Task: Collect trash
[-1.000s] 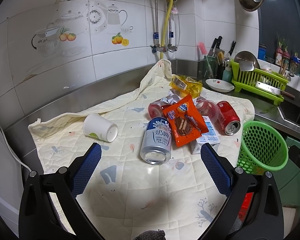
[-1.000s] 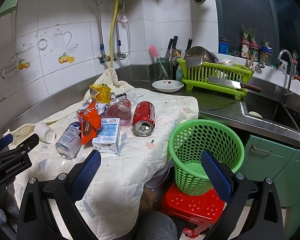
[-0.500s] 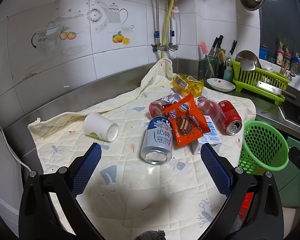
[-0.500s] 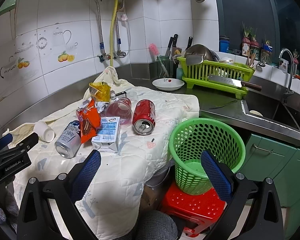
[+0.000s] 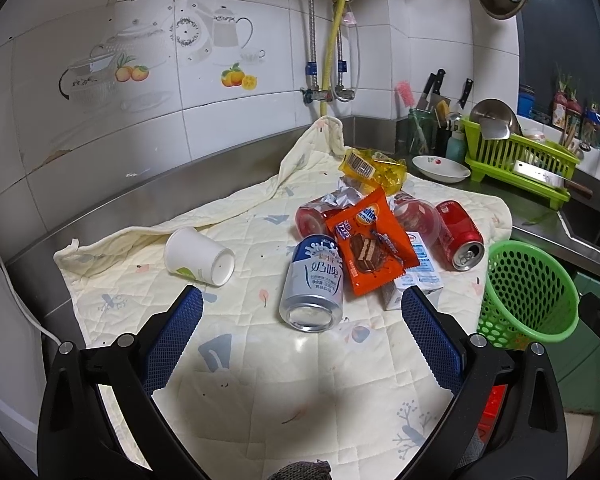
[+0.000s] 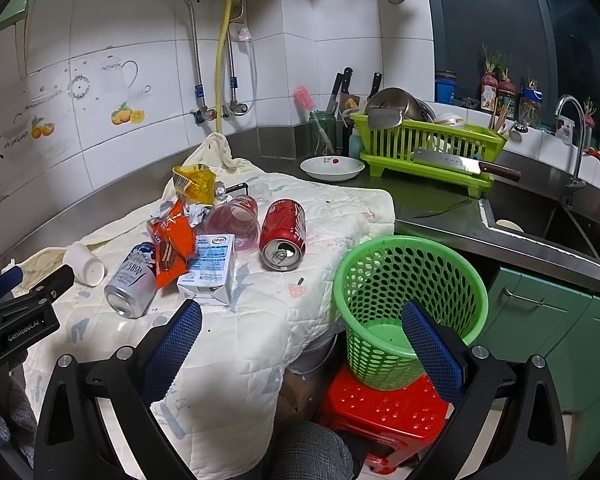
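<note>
Trash lies on a quilted cream cloth [image 5: 260, 380]: a tipped white paper cup [image 5: 198, 256], a silver-blue can [image 5: 314, 284], an orange snack wrapper [image 5: 370, 248], a small milk carton [image 5: 416, 276], a red cola can [image 5: 458, 230], a pinkish plastic cup [image 6: 236, 222] and a yellow wrapper [image 5: 374, 168]. A green mesh basket [image 6: 408, 304] stands on a red stool [image 6: 384, 412] at the cloth's right edge. My left gripper [image 5: 302, 338] is open, held just short of the silver can. My right gripper [image 6: 302, 338] is open and empty, above the cloth's front edge beside the basket.
A green dish rack [image 6: 428, 144] with a cleaver [image 6: 460, 162] and a white bowl [image 6: 332, 168] sit on the steel counter behind. A sink [image 6: 540, 224] and tap [image 6: 572, 136] are at the right. Tiled wall with pipes [image 5: 336, 40] bounds the back. Green cabinets [image 6: 548, 320] stand below the counter.
Both views shifted only slightly; the trash, basket and open grippers stay as they were.
</note>
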The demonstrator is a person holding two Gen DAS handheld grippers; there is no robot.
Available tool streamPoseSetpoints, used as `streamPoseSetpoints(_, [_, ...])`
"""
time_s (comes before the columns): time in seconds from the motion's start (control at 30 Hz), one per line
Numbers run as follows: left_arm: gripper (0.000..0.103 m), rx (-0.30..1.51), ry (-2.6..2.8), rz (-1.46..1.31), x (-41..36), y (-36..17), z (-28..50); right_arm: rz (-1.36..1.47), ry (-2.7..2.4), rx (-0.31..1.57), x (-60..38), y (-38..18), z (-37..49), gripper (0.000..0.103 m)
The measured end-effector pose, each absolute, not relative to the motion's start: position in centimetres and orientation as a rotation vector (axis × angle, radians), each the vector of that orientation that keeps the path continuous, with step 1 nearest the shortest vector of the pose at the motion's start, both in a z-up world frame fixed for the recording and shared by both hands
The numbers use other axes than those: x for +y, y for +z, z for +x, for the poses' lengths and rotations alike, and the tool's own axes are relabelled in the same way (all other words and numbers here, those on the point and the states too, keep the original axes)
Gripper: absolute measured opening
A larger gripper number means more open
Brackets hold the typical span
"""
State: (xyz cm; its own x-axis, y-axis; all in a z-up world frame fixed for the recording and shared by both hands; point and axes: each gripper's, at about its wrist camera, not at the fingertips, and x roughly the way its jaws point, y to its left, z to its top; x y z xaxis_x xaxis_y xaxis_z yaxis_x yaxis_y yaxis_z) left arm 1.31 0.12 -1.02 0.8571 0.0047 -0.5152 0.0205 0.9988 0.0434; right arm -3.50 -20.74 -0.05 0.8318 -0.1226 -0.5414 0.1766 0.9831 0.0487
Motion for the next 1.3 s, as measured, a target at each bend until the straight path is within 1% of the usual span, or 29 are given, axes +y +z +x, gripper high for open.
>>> streamPoseSetpoints(0.57, [0.098,0.544,-0.006,0.05,-0.1,-0.9,1.7,0.088,-0.158,0.579,-20.8,-0.3,-3.1,0.097])
streamPoseSetpoints(1.03, [0.098,0.575,0.03,0.073,0.5,-0.2,4.7,0.057,-0.121,0.622,-21.1,-0.7,1.1,0.097])
streamPoseSetpoints(1.3, [0.098,0.636,0.019,0.069,1.4,-0.5,7.2,0.051,-0.089,0.666,-22.2,-1.2,4.9,0.097])
